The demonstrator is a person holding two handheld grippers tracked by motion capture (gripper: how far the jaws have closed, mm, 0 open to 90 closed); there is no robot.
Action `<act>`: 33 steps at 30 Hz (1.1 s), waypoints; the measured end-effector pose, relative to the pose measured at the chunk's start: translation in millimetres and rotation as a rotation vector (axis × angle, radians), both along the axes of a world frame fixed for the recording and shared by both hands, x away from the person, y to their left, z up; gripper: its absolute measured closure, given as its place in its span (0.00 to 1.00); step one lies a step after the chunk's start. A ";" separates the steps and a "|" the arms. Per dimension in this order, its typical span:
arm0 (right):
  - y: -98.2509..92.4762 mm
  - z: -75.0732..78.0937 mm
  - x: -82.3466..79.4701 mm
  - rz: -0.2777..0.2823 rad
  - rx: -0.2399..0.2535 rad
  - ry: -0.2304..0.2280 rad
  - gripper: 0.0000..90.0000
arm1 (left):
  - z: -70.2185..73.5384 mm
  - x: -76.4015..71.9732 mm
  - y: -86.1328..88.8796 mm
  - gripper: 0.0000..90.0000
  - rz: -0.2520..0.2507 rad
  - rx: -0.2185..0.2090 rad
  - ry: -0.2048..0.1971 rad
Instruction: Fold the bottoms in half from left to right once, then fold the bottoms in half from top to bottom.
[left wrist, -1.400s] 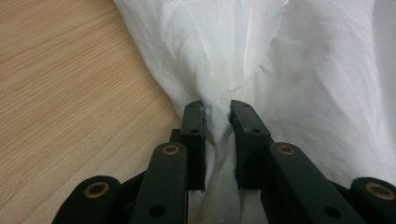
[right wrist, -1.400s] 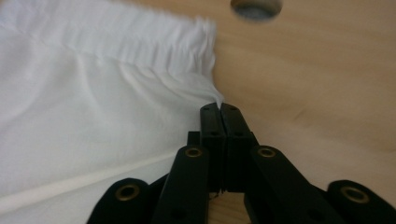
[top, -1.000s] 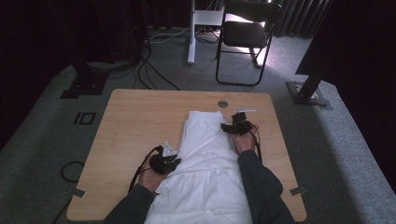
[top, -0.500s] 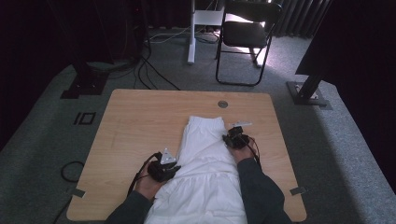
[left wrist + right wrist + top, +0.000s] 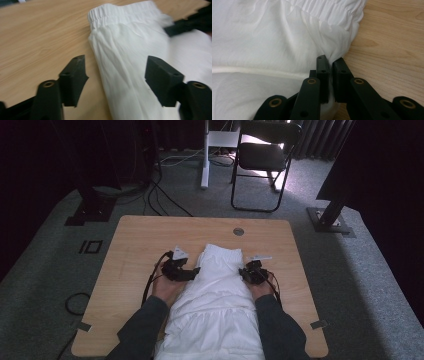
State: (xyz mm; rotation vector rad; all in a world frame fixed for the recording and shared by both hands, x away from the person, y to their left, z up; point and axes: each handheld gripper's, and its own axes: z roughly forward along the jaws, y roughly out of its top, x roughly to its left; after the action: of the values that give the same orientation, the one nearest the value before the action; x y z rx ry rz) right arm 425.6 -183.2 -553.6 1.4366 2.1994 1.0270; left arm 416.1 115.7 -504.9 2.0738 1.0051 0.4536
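Garment (image 5: 220,295), white, lay lengthwise down the middle of the wooden table (image 5: 135,245), elastic waistband (image 5: 222,251) at 12 o'clock, the rest running toward 6 o'clock and off the near edge between the person's forearms. Left gripper (image 5: 186,271) sat at the cloth's 9 o'clock side; in the left gripper view its jaws stood wide apart, straddling the cloth's left fold edge, one jaw over bare wood and the other over fabric, nothing pinched. Right gripper (image 5: 248,272) was at the 3 o'clock side; in the right gripper view its jaws were clamped together on a gathered bunch of fabric just below the waistband corner, cloth puckering into the pinch. The left gripper view was motion-blurred toward the top right, so whether the dark shape there was the other gripper is only probable.

Handling judgement: thin, light, soft cloth, no stiffness, will drape and sag wherever unsupported, and slides easily on smooth wood. Not fragile. Best hold looks like the side edges near the waistband, where the elastic gives a thicker, firmer bite; a matching pinch on the left edge would keep it level.
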 end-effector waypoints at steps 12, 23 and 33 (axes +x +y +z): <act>1.5 -0.2 0.4 0.010 -0.021 -0.016 0.94 | -36.1 41.5 -34.9 0.32 0.011 0.044 0.116; 1.9 0.9 3.5 0.010 -0.027 -0.007 0.94 | -42.0 38.1 -33.1 0.84 -0.033 0.044 0.110; 2.4 4.8 9.9 0.007 -0.045 0.021 0.62 | -43.1 37.5 -31.1 0.86 -0.043 0.031 0.107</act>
State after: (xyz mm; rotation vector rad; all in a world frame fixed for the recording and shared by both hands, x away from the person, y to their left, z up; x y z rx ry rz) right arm 435.5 -180.8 -548.8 1.4276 2.2298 0.9624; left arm 453.5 84.5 -548.0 2.1622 1.0189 0.3410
